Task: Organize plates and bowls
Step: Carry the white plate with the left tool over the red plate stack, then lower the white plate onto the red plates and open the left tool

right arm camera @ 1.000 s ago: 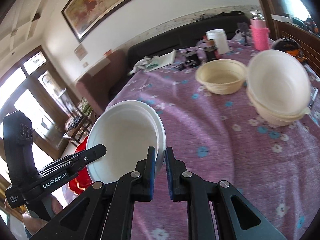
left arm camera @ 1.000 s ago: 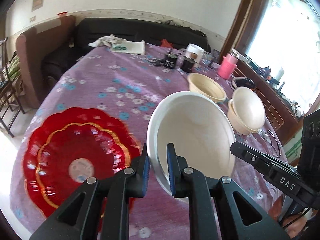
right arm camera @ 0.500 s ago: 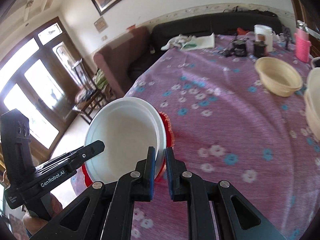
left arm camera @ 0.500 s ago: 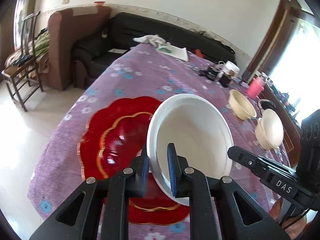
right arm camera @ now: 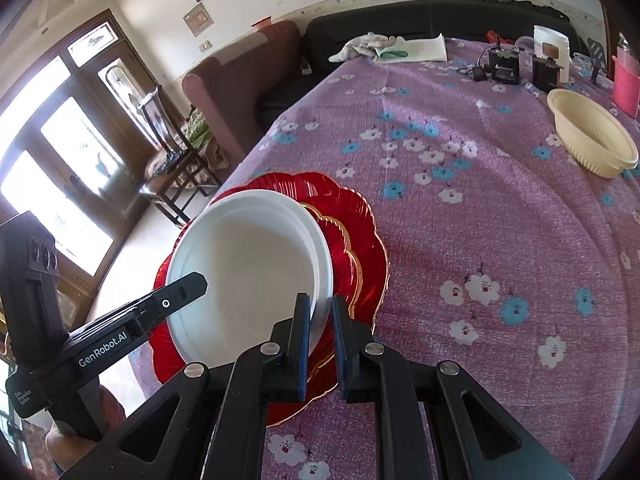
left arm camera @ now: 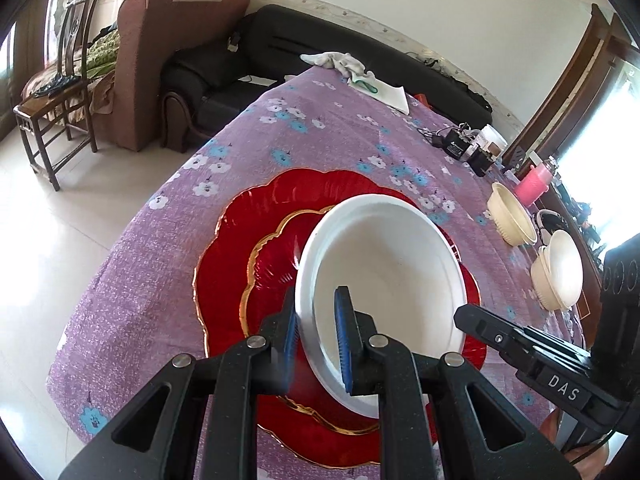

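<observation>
A white plate (left arm camera: 392, 276) hangs tilted just above two stacked red scalloped plates (left arm camera: 240, 248) near the table's edge. My left gripper (left arm camera: 316, 332) is shut on the white plate's left rim. My right gripper (right arm camera: 318, 336) is shut on its right rim, with the white plate (right arm camera: 248, 268) over the red plates (right arm camera: 360, 232) in the right wrist view. Whether the white plate touches the red ones I cannot tell. A cream bowl (left arm camera: 512, 220) and two stacked cream bowls (left arm camera: 560, 276) stand further right on the table.
The table has a purple flowered cloth (right arm camera: 480, 200). At its far end are black boxes (right arm camera: 504, 68), a white jar (right arm camera: 552, 48), a pink cup (left arm camera: 532, 184), and a cloth with paper (left arm camera: 360, 76). The table edge drops to the floor at the left, beside a wooden chair (left arm camera: 52, 100).
Both grippers have carried the white plate leftward from the table's middle to over the red plates and lowered it. Both stay shut on its rim.
</observation>
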The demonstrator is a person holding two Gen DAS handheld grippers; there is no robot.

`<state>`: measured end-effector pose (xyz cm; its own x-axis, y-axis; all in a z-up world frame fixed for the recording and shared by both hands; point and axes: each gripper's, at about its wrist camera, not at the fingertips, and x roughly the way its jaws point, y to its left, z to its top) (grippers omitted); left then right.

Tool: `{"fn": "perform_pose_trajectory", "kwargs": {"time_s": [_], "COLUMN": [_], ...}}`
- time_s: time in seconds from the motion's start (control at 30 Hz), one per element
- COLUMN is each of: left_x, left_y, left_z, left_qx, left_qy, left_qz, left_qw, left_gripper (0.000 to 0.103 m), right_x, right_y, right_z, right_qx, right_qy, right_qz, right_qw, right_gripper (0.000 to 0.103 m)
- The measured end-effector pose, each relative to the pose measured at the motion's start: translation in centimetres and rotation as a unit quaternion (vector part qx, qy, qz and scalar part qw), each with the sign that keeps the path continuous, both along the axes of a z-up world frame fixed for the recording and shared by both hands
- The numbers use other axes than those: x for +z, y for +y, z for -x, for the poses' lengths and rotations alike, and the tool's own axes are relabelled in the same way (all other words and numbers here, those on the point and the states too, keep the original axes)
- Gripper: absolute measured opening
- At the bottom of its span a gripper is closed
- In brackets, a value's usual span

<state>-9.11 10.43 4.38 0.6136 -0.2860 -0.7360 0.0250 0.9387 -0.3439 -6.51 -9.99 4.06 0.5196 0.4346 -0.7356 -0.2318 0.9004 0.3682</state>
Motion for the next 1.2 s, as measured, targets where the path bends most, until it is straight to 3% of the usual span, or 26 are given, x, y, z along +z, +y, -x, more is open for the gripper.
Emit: {"fn": "perform_pose_trajectory", "kwargs": {"time_s": [0.33,0.73,1.2], "left_x": [0.2,3.3,5.2], "left_y": [0.8,0.0,-8.3], "left_z": [0.1,1.6,2.3], "left_qx": [0.017,0.03,-0.064], "left_qy": [-0.005,-0.053,-0.07], "left_qz": [-0.001,-0.029,-0.051], "left_qw": [0.9998,0.9977,0.9942], "left_gripper": [0.018,0.029,0.03], "right_x": [0.7,2.4,2.2], "right_y": [0.3,-3.8,-11.2], "right_z": [0.7,2.4,3.0], "right_qx": [0.0,-0.034,-0.099], "right_qy": [-0.025,-0.042,-0.035], "right_qz": [0.011,-0.024,-0.069], "right_qw": [1.0,0.998,0.992], "right_gripper": [0.013,0.013,0.013]}}
